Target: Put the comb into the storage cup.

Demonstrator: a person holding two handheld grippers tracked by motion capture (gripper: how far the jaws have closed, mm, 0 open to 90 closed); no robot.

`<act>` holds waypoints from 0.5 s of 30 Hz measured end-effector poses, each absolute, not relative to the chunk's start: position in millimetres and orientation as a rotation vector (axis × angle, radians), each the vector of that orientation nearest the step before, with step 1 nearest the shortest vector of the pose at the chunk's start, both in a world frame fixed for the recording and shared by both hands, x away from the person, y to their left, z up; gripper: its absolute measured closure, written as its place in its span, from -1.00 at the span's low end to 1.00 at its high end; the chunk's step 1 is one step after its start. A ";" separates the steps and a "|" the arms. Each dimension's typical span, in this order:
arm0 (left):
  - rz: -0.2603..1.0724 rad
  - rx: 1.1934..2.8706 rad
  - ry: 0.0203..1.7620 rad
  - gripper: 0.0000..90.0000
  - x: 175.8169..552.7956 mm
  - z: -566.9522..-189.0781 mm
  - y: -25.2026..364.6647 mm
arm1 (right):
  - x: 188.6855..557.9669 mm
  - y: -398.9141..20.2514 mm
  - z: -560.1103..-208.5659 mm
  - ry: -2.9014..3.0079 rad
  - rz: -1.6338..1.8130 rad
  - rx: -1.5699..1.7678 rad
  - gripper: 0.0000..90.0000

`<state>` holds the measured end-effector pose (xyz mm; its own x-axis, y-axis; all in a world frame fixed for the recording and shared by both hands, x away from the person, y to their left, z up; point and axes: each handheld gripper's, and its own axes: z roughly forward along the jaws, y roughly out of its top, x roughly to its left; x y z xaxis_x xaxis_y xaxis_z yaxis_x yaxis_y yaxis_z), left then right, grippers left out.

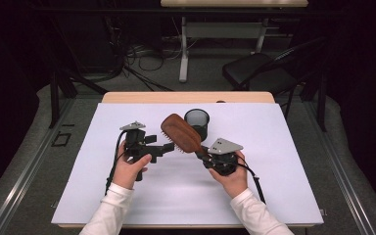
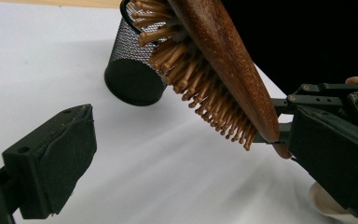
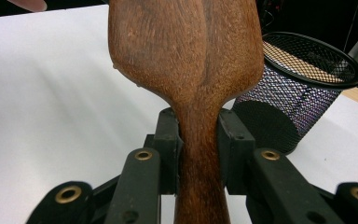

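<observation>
Nearest you, in the right gripper view, the neck of the wooden hairbrush [image 3: 200,154] sits clamped between your right gripper's [image 3: 200,154] black pads, which press on it from both sides; the brush's paddle rises out of the top of that view and is cut off there. From above, your right gripper [image 1: 201,151] holds the hairbrush [image 1: 181,132] slanted up and to the left, off the white mat [image 1: 274,147], bristles facing your left hand. Your left gripper [image 1: 169,146] points at the brush head with its jaws standing wide apart and nothing between them (in the left gripper view the bristles [image 2: 200,93] hang beyond the jaws, clear of both pads). The black mesh cup [image 1: 197,123] stands upright just behind the brush head, which overlaps its near side, so whether they touch is hard to tell. There is open mat to the left, to the right and in front of your hands; the far edge, where a strip of wooden tabletop [image 1: 186,97] shows, lies close behind the cup. No brand, label or writing can be read on the brush, the cup or the grippers. Your forearms run off the bottom of the high view.
</observation>
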<state>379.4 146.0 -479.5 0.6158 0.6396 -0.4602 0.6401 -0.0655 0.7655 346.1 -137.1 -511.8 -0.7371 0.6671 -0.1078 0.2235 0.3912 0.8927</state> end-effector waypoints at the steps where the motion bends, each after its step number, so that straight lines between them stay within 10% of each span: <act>1: -0.003 1.747 1.050 -0.97 379.8 -479.1 145.1 | 345.8 -136.8 -511.9 2.200 1.312 0.764 0.60; 15: -0.040 1.745 1.069 -0.94 387.8 -473.1 133.6 | 344.0 -134.9 -511.8 2.199 1.315 0.755 0.60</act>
